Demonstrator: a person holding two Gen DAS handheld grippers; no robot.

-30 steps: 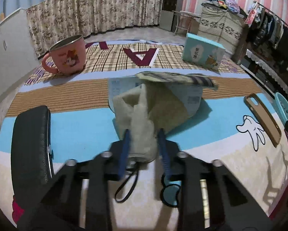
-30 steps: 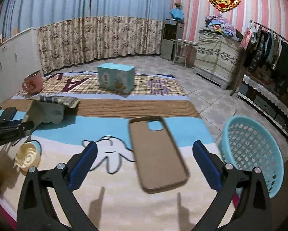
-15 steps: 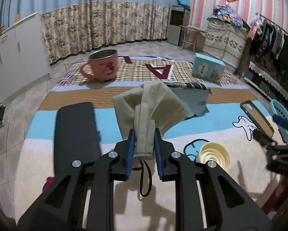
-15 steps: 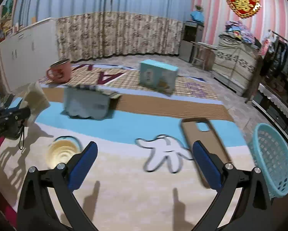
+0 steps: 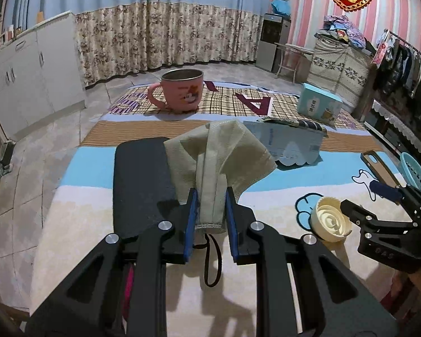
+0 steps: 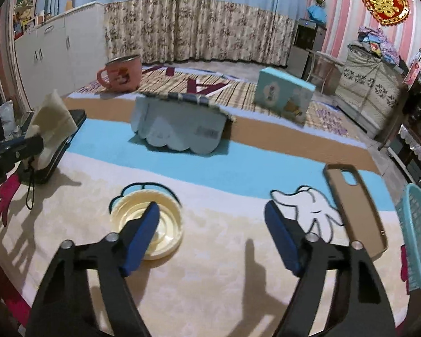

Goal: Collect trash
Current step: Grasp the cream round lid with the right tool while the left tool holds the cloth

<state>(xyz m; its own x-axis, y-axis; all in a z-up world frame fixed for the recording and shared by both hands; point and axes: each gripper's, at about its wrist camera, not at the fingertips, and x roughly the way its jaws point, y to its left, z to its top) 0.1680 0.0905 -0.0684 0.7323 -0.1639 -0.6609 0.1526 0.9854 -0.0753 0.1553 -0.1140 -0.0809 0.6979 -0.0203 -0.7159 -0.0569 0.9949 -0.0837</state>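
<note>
The left claw is clamped on a crumpled beige face mask, its black ear loop dangling below the blue pads above the patterned play mat spread on the floor. Behind the mask, at about ten o'clock from it, lies a flat black case. A pink mug stands farther off at eleven o'clock, and a light blue box at one o'clock. The right claw has just been closing but its jaws stand apart, nothing pressed between them; its left pad hangs over a cream plastic lid lying on the mat, the other pad well to the right of it. A folded pale blue paper package sits at twelve o'clock from that claw, a brown phone case at two o'clock, and a turquoise basket at the mat's edge at three o'clock.
</note>
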